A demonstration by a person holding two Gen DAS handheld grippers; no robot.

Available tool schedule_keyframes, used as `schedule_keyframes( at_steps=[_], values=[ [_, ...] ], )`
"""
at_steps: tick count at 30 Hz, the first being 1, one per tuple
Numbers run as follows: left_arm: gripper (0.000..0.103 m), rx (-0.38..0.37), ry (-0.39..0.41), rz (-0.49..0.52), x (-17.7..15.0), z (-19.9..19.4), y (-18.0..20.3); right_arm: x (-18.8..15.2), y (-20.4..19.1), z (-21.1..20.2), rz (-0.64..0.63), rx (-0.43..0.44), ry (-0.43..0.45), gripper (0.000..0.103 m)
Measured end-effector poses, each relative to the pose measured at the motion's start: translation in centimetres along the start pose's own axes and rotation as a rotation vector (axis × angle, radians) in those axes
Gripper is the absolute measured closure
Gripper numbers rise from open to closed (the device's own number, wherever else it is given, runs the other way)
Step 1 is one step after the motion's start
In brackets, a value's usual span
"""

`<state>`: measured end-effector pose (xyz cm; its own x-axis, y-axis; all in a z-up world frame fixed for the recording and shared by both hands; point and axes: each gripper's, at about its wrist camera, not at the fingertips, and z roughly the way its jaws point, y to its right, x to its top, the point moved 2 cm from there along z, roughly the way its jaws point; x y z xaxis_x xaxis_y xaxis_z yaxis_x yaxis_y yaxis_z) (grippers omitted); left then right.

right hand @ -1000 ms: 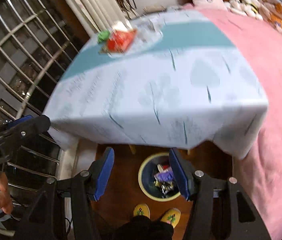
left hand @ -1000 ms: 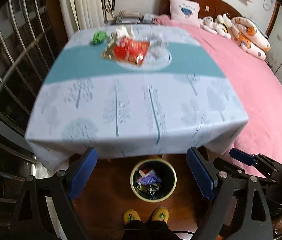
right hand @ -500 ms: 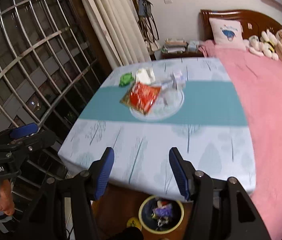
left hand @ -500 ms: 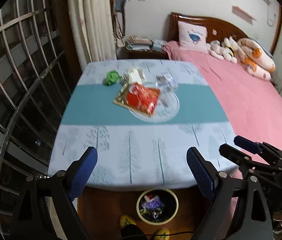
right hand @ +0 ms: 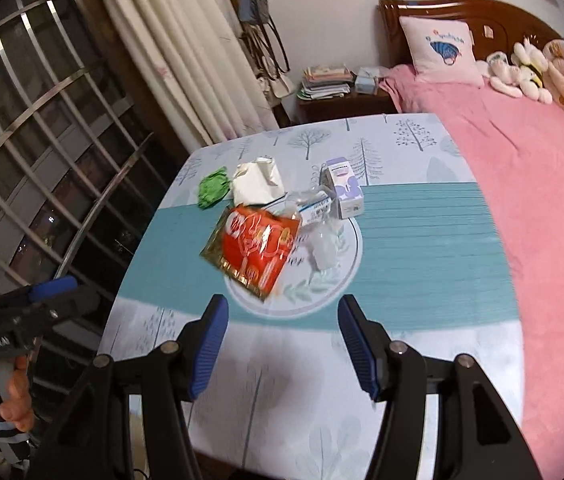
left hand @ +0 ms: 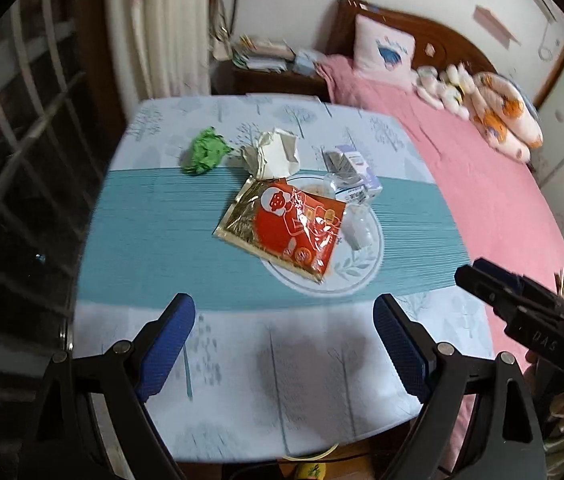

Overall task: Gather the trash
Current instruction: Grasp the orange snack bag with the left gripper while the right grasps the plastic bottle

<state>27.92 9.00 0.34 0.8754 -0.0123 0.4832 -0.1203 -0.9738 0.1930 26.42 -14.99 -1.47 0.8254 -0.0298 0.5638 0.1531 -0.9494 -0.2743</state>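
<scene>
Both grippers have swung up from the bin under the table, so the trash now fills each view.

From the left wrist: the left gripper [left hand: 284, 346] hovers above the near tablecloth [left hand: 154, 216], jaws spread and empty, angled down toward the red snack wrapper [left hand: 290, 232] lying half on the plate [left hand: 356, 280] — litter heaped there for picking.

From the right wrist: the right gripper [right hand: 282, 344] tilts down likewise, jaws parted, nothing between them — green wad [right hand: 213, 187], crumpled paper [right hand: 256, 184] and small carton [right hand: 344, 194] wait beyond
</scene>
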Motion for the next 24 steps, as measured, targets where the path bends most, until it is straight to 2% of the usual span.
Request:
schedule_keyframes(
  at_steps=[7, 12, 18, 23, 24],
  values=[
    [0.013, -0.033, -0.1, 0.112, 5.7, 7.8, -2.0, 3.6, 1.4, 8.3, 0.093, -0.052, -0.074, 0.046],
    [0.013, -0.071, -0.164, 0.18, 8.7, 13.1, -2.8, 5.5, 2.9, 12.4, 0.152, -0.082, -0.094, 0.046],
    [0.013, -0.135, -0.24, 0.179, 10.9, 18.5, -3.9, 6.8, 4.2, 16.3, 0.178, -0.1, -0.129, 0.054],
    [0.013, -0.194, -0.284, 0.2, 11.5, 21.3, -4.0, 6.5, 5.4, 18.5, 0.232, -0.085, -0.162, 0.058],
    [0.013, -0.206, -0.291, 0.214, 11.6, 21.7, -3.8, 6.4, 5.5, 18.7, 0.239, -0.078, -0.167, 0.062]
  ],
)
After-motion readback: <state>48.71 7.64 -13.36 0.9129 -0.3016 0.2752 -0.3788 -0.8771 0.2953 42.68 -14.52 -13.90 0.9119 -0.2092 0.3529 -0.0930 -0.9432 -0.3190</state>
